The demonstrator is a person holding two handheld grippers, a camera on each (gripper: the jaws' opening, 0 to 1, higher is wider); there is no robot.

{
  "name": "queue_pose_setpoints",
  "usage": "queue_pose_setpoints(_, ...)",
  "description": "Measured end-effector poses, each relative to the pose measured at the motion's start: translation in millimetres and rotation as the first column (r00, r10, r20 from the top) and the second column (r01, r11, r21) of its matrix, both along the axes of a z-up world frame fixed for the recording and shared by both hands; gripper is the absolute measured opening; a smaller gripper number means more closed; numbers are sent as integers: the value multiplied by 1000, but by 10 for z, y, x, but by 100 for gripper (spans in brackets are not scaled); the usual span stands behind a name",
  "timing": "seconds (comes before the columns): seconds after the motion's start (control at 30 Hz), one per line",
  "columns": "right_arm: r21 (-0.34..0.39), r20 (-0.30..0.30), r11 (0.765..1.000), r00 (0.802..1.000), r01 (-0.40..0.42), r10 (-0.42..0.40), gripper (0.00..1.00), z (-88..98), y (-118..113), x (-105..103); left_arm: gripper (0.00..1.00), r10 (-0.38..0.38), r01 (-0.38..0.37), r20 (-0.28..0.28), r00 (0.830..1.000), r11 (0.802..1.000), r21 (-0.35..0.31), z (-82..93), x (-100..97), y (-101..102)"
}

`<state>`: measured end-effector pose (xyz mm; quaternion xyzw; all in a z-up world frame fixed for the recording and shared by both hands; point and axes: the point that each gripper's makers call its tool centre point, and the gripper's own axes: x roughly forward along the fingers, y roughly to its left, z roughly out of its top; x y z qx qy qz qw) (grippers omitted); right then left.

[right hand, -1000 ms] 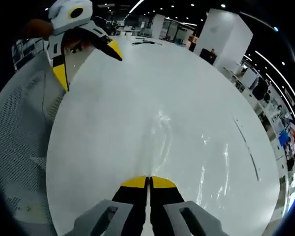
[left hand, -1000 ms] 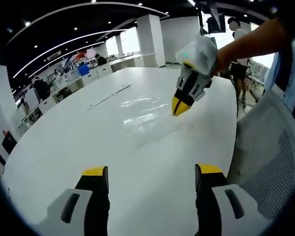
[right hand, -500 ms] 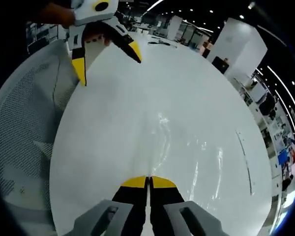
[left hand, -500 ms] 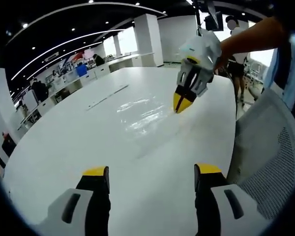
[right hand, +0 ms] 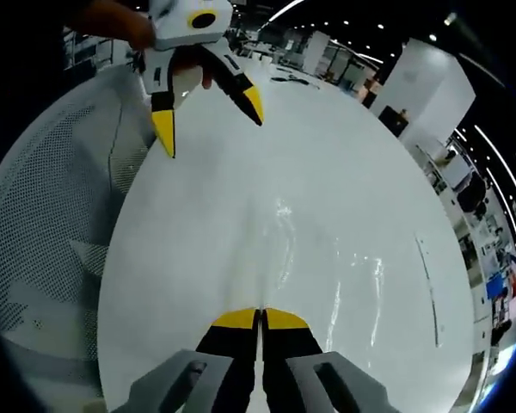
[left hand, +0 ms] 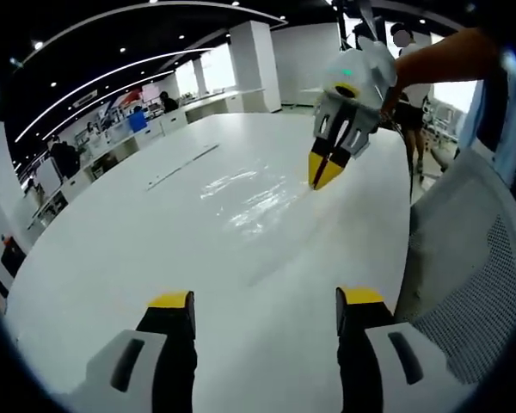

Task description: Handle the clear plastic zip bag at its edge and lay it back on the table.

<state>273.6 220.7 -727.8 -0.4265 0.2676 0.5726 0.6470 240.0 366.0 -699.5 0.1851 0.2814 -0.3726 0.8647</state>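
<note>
A clear plastic zip bag (left hand: pixel 241 194) lies glossy and nearly flat on the white table (left hand: pixel 112 249). My right gripper (left hand: pixel 325 172) comes in from the upper right, shut on the bag's near edge and holding that edge slightly off the table. In the right gripper view the same gripper (right hand: pixel 260 317) stands shut, with the bag (right hand: pixel 284 232) stretching away ahead of it. My left gripper (left hand: pixel 265 301) hangs open over bare table, short of the bag and holding nothing. It also appears at the upper left of the right gripper view, where the left gripper (right hand: pixel 211 125) has its jaws spread wide.
A grey mesh chair (left hand: pixel 473 267) stands against the table's edge; the chair (right hand: pixel 43 224) is on the left of the right gripper view. A thin strip (left hand: pixel 185 165) lies on the table beyond the bag. A person (left hand: pixel 408 95) stands behind; office desks line the far side.
My right gripper has risen a little with the bag's edge still in it. The left gripper has stayed open and drifted slightly toward the bag.
</note>
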Motion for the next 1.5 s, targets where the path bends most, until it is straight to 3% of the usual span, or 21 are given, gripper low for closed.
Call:
queue_pose_setpoints(0.5, -9, 19, 995, 994, -104, 104, 0, 114, 67, -144, 56, -41, 41, 14, 999, 999, 7, 6, 12, -70)
queue_pose_setpoints(1.1, 2, 26, 987, 987, -159, 159, 0, 158, 46, -263, 46, -100, 99, 29, 995, 994, 42, -45, 28, -133)
queue_pose_setpoints(1.5, 4, 17, 981, 981, -195, 195, 0, 152, 65, -346, 37, -168, 161, 54, 984, 981, 106, -100, 45, -187)
